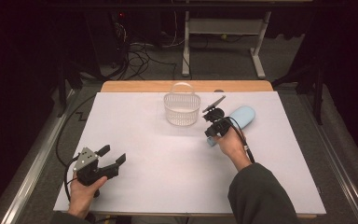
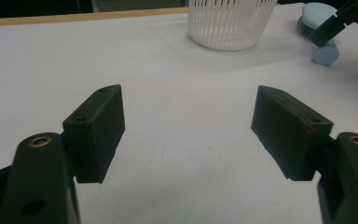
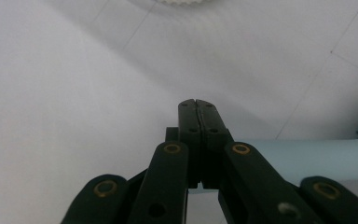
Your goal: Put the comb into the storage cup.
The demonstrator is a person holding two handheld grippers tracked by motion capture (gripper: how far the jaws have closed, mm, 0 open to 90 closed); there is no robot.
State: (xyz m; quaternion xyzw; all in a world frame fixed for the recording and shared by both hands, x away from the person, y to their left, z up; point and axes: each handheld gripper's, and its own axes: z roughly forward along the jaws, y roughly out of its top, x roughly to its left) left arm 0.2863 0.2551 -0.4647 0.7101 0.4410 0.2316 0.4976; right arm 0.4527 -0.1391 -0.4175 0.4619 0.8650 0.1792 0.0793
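High view: the brush point(image 1: 239, 118) lies just right of the basket point(image 1: 182, 110), and the right gripper point(image 1: 213, 132) is set at its handle.

Left gripper view: the left gripper point(image 2: 189, 126) gapes empty, parked well short of the basket point(image 2: 228, 23).

Right gripper view: jaws pressed together on nothing, the handle point(image 3: 307, 156) beside them, so the grasp looks missed.

A white slatted basket point(image 1: 182, 109) stood upright at the far middle of the white table point(image 1: 168, 158), its handle arched above (nothing visible inside it). Beyond the wooden table edge point(image 1: 135, 86), cables point(image 1: 140, 58) sprawled over the grey floor beside a white desk frame point(image 1: 223, 42).
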